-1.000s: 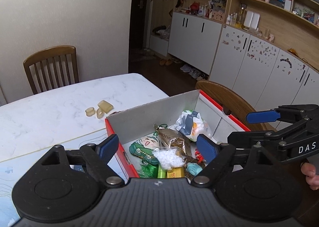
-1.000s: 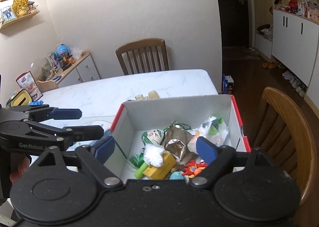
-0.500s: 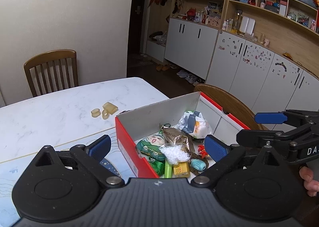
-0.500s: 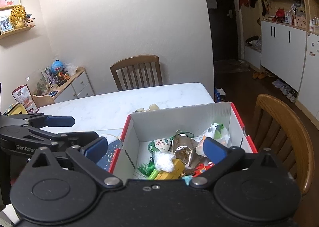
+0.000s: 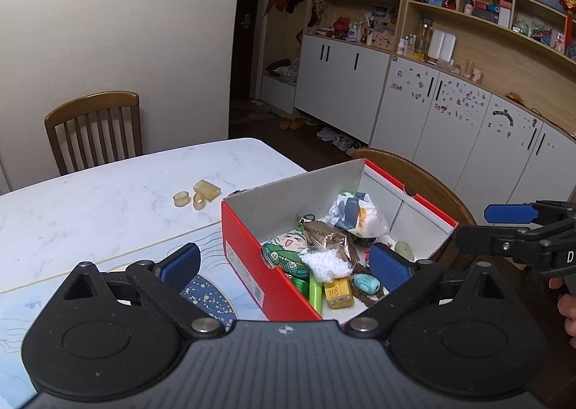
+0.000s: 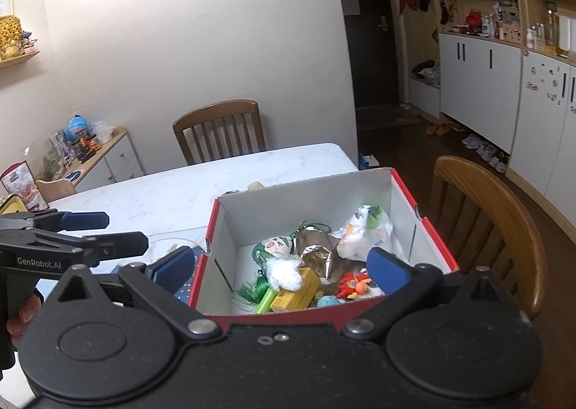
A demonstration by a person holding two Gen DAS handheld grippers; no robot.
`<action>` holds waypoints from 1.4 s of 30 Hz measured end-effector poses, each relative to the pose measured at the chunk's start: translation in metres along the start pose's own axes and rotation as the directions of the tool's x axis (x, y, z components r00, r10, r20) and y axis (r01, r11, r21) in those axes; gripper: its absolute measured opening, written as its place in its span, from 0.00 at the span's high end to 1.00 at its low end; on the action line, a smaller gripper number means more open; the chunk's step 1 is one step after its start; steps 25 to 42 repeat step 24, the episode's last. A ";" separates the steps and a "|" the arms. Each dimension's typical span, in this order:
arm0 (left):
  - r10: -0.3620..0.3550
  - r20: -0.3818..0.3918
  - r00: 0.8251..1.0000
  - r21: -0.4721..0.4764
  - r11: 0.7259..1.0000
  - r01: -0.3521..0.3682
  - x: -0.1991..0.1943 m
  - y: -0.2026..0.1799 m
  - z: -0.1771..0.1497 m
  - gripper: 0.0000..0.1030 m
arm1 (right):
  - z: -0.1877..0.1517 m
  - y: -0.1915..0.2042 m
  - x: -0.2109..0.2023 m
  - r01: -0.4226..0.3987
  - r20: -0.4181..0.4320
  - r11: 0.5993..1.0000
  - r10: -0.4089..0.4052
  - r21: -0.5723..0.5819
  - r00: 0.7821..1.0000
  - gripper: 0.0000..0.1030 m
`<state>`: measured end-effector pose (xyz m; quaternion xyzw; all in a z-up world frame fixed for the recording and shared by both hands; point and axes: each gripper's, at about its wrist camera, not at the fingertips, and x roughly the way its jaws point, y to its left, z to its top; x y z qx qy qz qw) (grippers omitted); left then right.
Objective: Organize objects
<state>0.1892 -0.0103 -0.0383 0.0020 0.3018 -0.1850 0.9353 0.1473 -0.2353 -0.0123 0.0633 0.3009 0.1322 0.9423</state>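
Both tongs stand with jaws spread as wide as they go and grip nothing. Between the left gripper's (image 5: 284,267) pads lies the near corner of the red shoe box (image 5: 252,265), though neither pad presses on it; the right gripper (image 6: 279,265) likewise frames the box's near wall without touching it.

Taking that box as the landmark, most of the small goods already sit inside it: a green-haired doll (image 5: 284,247) toward the near left, a bag of white beads (image 5: 325,261) just beside the doll, a yellow packet (image 5: 336,292) and a green stick (image 5: 315,295) against the near wall, a teal bead (image 5: 365,283) next to them, a brown foil wrapper (image 5: 324,231) in the middle, and a knotted white bag (image 5: 356,214) toward the far right. A small red toy (image 6: 354,285) shows near the front in the right view.

Outside the box, beyond its far left corner, three pale yellow pieces (image 5: 198,193) rest on the white table (image 5: 90,200).

Judging by this layout, the gathering is largely done; those yellow pieces look like what remains to bring in, if they belong to the job.
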 end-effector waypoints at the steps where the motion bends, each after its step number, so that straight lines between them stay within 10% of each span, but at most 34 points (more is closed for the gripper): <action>1: -0.006 0.000 1.000 0.004 1.000 0.006 -0.001 0.000 -0.001 0.02 | -0.001 0.001 -0.001 0.007 0.002 1.000 -0.007 0.002 1.000 0.01; 42: -0.022 0.004 1.000 -0.009 1.000 0.022 -0.010 0.015 -0.010 0.02 | -0.016 0.020 -0.005 0.039 -0.013 0.998 -0.038 0.040 0.999 0.01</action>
